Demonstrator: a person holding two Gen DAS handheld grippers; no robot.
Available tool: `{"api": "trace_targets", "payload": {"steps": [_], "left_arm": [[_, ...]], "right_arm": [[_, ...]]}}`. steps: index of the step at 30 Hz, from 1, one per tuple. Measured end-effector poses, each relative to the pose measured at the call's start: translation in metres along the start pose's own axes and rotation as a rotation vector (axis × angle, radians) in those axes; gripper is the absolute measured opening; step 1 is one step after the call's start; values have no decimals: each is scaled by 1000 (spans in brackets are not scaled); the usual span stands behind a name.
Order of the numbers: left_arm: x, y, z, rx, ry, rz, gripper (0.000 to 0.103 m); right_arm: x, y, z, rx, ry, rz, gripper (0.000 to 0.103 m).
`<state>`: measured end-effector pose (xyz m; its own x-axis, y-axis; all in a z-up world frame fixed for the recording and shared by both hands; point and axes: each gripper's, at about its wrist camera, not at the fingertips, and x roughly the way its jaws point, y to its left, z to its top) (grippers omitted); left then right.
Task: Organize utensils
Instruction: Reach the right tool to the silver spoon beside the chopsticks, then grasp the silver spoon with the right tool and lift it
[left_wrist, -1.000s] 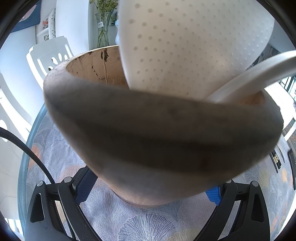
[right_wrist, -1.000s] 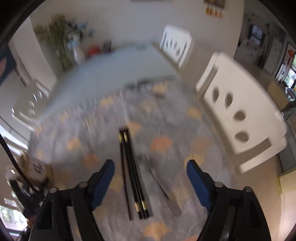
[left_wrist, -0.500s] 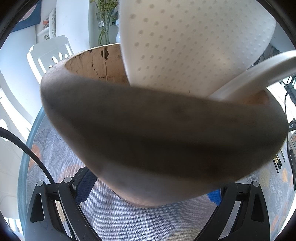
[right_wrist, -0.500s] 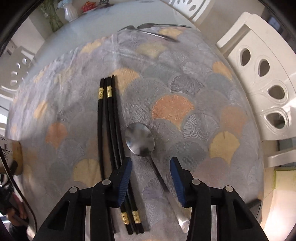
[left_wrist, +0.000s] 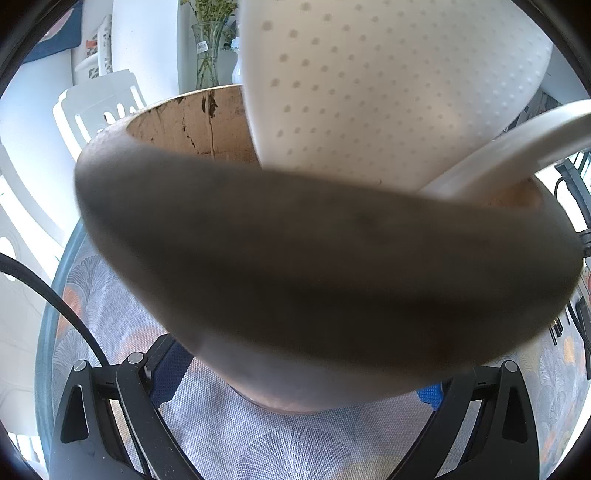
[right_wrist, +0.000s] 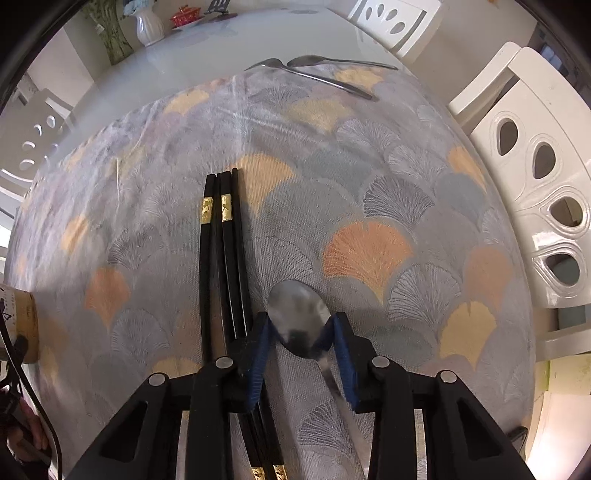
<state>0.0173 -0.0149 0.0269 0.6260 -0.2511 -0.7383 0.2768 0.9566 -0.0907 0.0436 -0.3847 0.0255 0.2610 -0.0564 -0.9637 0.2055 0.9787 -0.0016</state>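
Observation:
A metal spoon (right_wrist: 299, 314) lies on the patterned tablecloth (right_wrist: 369, 166), just right of several black chopsticks (right_wrist: 221, 266) with gold bands. My right gripper (right_wrist: 301, 328) points down over the spoon. Its jaws have just been closing, and the blue pads (right_wrist: 343, 347) now touch both sides of the spoon's bowl. In the left wrist view a wooden utensil holder (left_wrist: 314, 266) fills the frame, with a white perforated spatula (left_wrist: 388, 92) and a white handle (left_wrist: 517, 147) standing in it. My left gripper (left_wrist: 301, 380) is shut on the holder's base.
Two more metal spoons (right_wrist: 317, 74) lie at the cloth's far edge. White chairs (right_wrist: 535, 184) stand along the right side of the table. A white vase (right_wrist: 149, 24) and a red dish (right_wrist: 184, 14) sit at the far end. The holder (right_wrist: 18, 325) shows at the left edge.
My right gripper has dropped down to the table and narrowed its jaws around the spoon's bowl. The left gripper and the holder have stayed where they were.

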Motion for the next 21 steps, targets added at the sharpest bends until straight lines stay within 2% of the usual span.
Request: {"api": "trace_targets", "payload": {"steps": [5,15,21], "left_arm": [[0,-1,0,0,0,0,99],[0,0,1,0,0,0,99],[0,0,1,0,0,0,99]], "right_arm": [[-14,-9,-5,62,-49,43,32],[-86,-16,-39,112,-202,160,32],[-121,-10,-52,118,-281,186,32]]}}
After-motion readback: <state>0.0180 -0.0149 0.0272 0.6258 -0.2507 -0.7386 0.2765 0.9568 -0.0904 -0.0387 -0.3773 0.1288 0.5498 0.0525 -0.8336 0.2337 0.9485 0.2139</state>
